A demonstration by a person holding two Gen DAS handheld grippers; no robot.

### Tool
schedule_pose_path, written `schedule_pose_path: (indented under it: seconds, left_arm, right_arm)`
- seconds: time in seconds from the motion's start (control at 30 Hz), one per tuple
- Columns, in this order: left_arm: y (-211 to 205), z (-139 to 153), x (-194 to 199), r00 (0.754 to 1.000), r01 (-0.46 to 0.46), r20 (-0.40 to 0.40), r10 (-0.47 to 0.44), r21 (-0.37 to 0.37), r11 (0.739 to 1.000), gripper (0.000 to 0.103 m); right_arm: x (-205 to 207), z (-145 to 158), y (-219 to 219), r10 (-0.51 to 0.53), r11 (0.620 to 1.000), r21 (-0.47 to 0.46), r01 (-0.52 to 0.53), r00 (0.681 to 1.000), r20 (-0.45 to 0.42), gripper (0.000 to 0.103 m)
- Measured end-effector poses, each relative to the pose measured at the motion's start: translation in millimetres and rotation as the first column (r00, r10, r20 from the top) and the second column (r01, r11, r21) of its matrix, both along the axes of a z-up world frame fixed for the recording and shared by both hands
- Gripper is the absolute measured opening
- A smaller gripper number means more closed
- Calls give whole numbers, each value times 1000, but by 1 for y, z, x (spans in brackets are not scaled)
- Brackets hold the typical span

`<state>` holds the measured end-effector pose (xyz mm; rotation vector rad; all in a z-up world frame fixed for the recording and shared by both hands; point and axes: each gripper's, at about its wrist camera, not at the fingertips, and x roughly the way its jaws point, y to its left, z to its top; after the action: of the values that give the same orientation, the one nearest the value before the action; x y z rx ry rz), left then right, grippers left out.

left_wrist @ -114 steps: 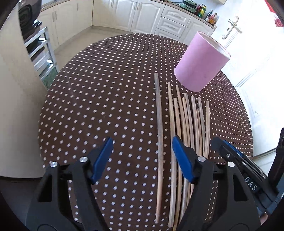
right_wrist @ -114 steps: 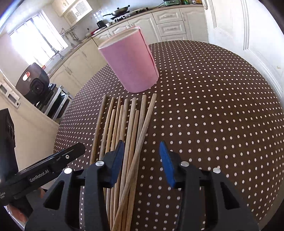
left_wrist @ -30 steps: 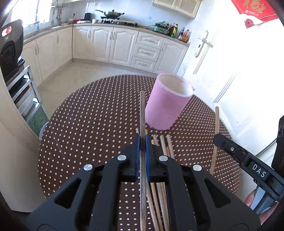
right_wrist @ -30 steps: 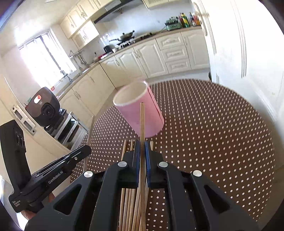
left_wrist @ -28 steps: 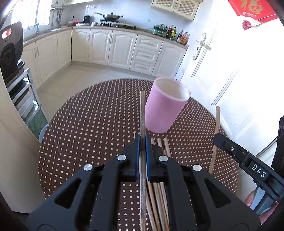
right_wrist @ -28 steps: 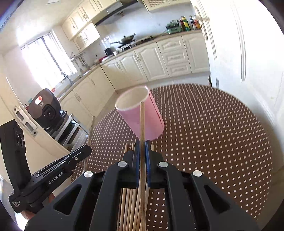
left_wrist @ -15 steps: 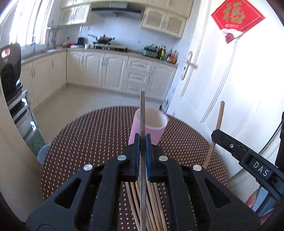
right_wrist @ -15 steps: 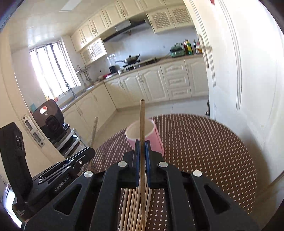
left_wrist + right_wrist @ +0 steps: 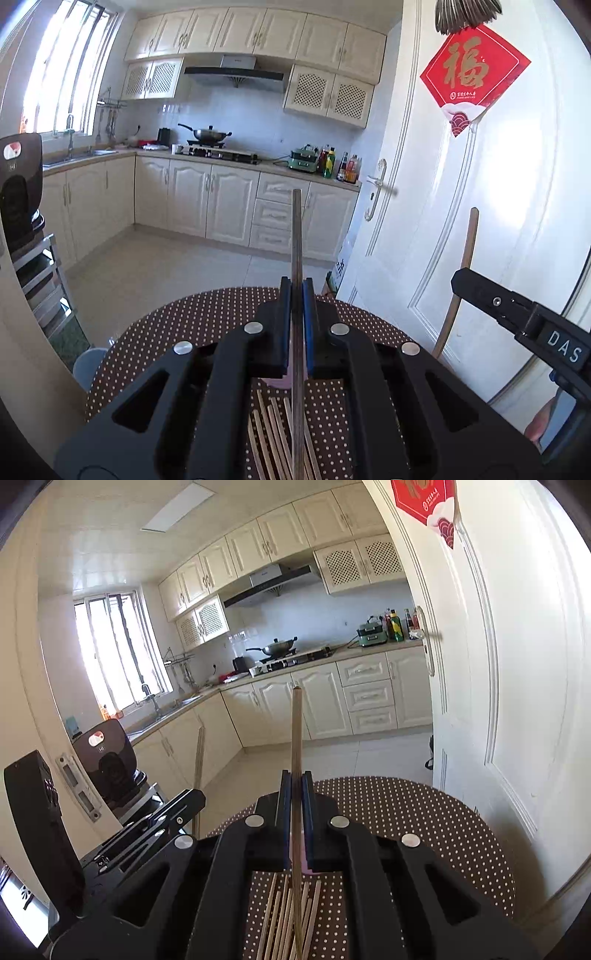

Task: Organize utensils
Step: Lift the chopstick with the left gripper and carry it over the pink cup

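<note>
The table [image 9: 192, 325], under its brown dotted cloth, carries nearly all the work left to me: a loose row of wooden sticks [image 9: 280, 915] lies flat near the edge closest to me, none of them put away as far as I can see. The pink holder [image 9: 303, 864] shows only as a sliver behind my tools, just beyond the row toward the middle of the table, so I cannot tell what is in it. My left tool [image 9: 294, 332] is clamped tight on one dark stick [image 9: 296, 236], lifted clear and pointing up over the far edge. My right tool [image 9: 294, 812] pinches a paler stick [image 9: 296, 731] the same way. I judge the task barely begun: two sticks in hand, none delivered.
</note>
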<state>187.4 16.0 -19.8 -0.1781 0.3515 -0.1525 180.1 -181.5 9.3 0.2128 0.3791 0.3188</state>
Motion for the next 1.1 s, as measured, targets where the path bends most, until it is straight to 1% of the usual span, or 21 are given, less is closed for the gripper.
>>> schedule_pose_path:
  seconds: [0.13,0.2,0.27,0.33,0.4,0.5,0.67,0.77,0.87,1.0,1.1]
  left_arm:
    - [-1,9,9,999,-12,41,12,7,1000,6]
    - [0,13,13,998,-6,66,5,8,1000,6]
    - [1,18,17,994,6,107,-6,-6,1000,6]
    - [0,22,21,991,-7,135,7,5,1000,6]
    - [-1,26,28,989,-10,147,9,12,1000,6]
    - [-1,29,37,986,1,166,0,-2,1000,6]
    - [-5,32,53,976,-1,216,5,-19,1000,6]
    - [-6,35,61,965,-9,262,15,-23,1000,6]
    - [-8,38,69,960,-12,278,16,-18,1000,6]
    - [-12,43,82,955,-21,295,19,4,1000,6]
    - [-13,46,90,952,-20,305,20,-3,1000,6]
  right_arm:
    - [5,11,2,-5,1000,5,5,999,42,4]
    - [8,14,2,-9,1000,15,8,999,49,4]
    - [12,17,0,-10,1000,26,8,998,60,4]
    - [17,19,0,-20,999,33,17,997,76,4]
    - [21,21,0,-12,999,44,7,995,97,4]
    - [27,25,1,-16,999,38,11,991,133,4]
    - [46,28,4,-16,999,35,11,989,145,4]
    - [58,29,3,-18,999,48,11,988,153,4]
    - [70,34,0,-13,998,66,3,987,163,4]
    - [79,42,1,-12,999,51,2,979,205,4]
    - [87,46,4,-6,999,41,-3,973,230,4]
